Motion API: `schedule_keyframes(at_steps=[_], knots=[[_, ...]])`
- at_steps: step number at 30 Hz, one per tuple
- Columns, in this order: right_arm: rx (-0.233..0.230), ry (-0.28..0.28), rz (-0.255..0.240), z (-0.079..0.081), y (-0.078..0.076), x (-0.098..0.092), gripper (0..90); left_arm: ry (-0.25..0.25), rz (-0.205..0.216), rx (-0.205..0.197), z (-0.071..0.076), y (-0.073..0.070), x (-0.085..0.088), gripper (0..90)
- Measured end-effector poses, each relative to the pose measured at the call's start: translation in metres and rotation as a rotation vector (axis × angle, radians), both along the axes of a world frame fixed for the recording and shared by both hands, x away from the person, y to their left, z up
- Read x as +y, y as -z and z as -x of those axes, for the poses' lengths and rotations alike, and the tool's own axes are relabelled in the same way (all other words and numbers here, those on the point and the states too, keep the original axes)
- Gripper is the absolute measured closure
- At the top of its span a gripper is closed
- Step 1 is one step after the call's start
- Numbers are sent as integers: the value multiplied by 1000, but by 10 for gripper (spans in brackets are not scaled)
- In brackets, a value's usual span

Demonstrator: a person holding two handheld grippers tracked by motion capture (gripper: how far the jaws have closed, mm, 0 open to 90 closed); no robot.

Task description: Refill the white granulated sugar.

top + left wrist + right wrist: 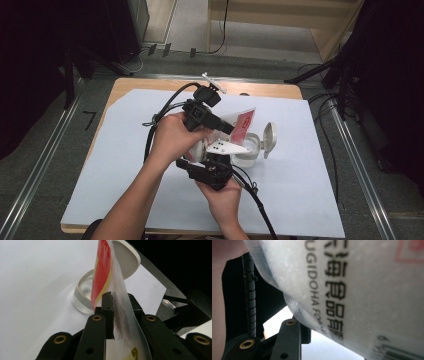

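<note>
A clear pouch (242, 124) with a red label hangs tilted over a white round container (249, 150), whose hinged lid (269, 139) stands open to the right. My left gripper (231, 128) reaches in from the left and is shut on the pouch's upper part. In the left gripper view its jaws (118, 297) pinch the pouch (102, 270) above the container (83, 293). My right gripper (214, 152) comes up from below, shut on the pouch's lower part. In the right gripper view the printed pouch (362, 290) lies against one finger (290, 340) and hides the other.
A white sheet (125, 165) covers the wooden table (150, 82). Black cables (255, 200) trail from both grippers across the sheet. Dark stands and cables (325, 75) crowd the floor at the right, and metal rails (40, 165) run along both sides.
</note>
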State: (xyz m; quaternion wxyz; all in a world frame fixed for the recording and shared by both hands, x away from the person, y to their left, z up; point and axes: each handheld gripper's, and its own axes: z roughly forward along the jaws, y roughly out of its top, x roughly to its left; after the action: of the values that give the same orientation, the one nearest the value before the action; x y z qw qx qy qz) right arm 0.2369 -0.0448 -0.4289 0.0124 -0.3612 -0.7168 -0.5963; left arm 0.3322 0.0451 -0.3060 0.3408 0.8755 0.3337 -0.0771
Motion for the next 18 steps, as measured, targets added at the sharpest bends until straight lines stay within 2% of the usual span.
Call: schedule_keyframes(at_steps=[14, 18], knots=[[5, -1, -9, 0, 0, 0, 635, 0, -1, -4, 1, 0, -1, 810], [20, -4, -20, 0, -1, -1, 635, -4, 3, 2, 0, -1, -2, 811]])
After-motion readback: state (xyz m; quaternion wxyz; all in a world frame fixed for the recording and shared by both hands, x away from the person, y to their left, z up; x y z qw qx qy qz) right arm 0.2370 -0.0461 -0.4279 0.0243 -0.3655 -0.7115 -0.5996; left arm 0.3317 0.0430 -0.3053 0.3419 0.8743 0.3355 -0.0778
